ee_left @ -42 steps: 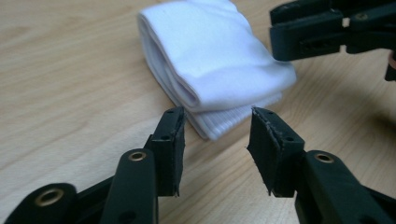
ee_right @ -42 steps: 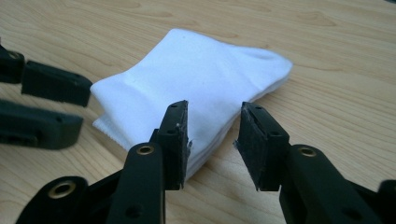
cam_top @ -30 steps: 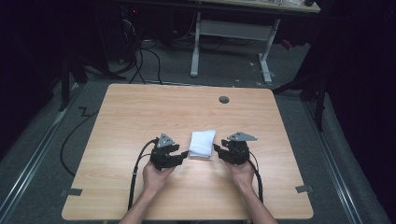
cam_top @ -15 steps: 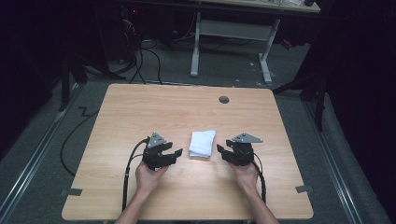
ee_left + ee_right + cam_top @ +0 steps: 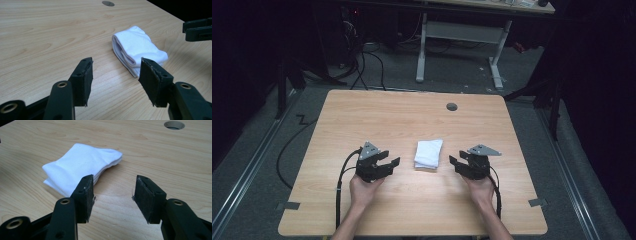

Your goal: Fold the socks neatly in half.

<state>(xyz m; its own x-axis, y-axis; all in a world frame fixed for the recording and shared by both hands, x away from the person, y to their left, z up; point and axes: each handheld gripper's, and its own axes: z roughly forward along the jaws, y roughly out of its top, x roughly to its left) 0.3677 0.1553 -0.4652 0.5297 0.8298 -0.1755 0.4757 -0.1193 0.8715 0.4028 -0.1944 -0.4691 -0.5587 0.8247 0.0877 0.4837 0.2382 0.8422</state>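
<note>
A folded white sock (image 5: 428, 154) lies flat on the wooden tabletop (image 5: 412, 115), just below the centre of the high view. The left gripper (image 5: 387, 165) sits to its left and the right gripper (image 5: 457, 164) to its right, both near it but apart from it. Each gripper's jaws have just been opening and stand spread, nothing between them.
</note>
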